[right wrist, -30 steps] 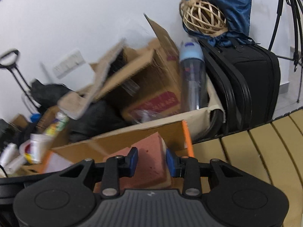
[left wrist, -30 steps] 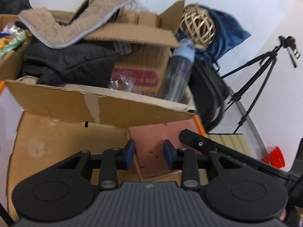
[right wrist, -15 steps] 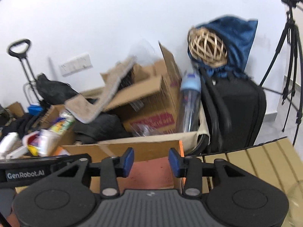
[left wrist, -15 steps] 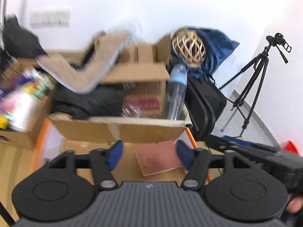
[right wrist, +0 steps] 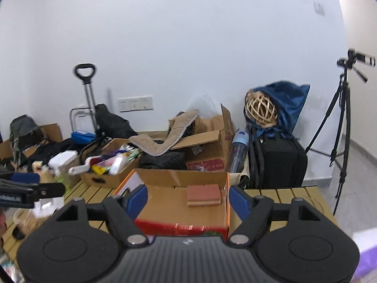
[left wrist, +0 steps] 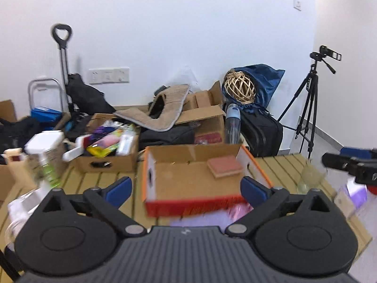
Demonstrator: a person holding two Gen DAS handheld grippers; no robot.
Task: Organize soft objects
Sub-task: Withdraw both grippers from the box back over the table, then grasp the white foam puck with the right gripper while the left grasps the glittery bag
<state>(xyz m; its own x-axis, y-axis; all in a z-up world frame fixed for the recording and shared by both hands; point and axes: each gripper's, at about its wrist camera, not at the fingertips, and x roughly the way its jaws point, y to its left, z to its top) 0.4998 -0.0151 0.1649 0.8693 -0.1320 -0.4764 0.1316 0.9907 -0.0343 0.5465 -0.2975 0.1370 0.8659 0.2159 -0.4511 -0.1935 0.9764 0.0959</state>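
A reddish sponge block lies in the far right corner of an open orange-edged cardboard box on the slatted wooden table. It also shows in the right wrist view, inside the same box. My left gripper is open and empty, held back above the box's near edge. My right gripper is open and empty, also pulled back from the box. The right gripper's tip shows at the right edge of the left wrist view.
A clear glass stands right of the box. A pink-purple soft thing lies in front of the box. Behind are a carton of mixed items, a brown carton with a beige mat, a bottle, a suitcase and a tripod.
Both grippers opened, let go of the sponge block and drew back and up from the box. The sponge now lies in the box's far right corner.
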